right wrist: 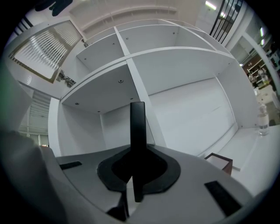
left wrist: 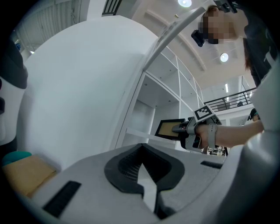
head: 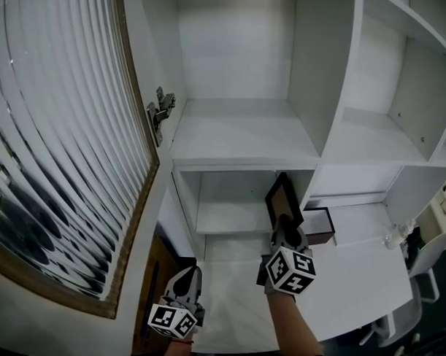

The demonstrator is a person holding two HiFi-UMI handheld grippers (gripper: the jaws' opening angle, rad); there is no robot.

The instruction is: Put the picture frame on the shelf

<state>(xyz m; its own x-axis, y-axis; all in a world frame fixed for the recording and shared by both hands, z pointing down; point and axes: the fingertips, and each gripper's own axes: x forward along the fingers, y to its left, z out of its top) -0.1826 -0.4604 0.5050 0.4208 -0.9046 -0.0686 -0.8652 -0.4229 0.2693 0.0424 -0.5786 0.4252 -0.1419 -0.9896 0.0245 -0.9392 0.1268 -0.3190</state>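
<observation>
R tongs (head: pixel 284 225) clamped on picture frame (head: pixel 282 197) at lower shelf cubby (head: pixel 229 219) mouth; L tongs (head: pixel 187 272) together.

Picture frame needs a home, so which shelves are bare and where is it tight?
The wide middle shelf beside the hinged door and the compartment right of it are bare. The lower cubby behind the picture frame is empty but low. The desk is crowded only by the box and bottle.

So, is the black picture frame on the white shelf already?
No. The right gripper is shut on the black picture frame, holding it in the air in front of the white shelf.
</observation>
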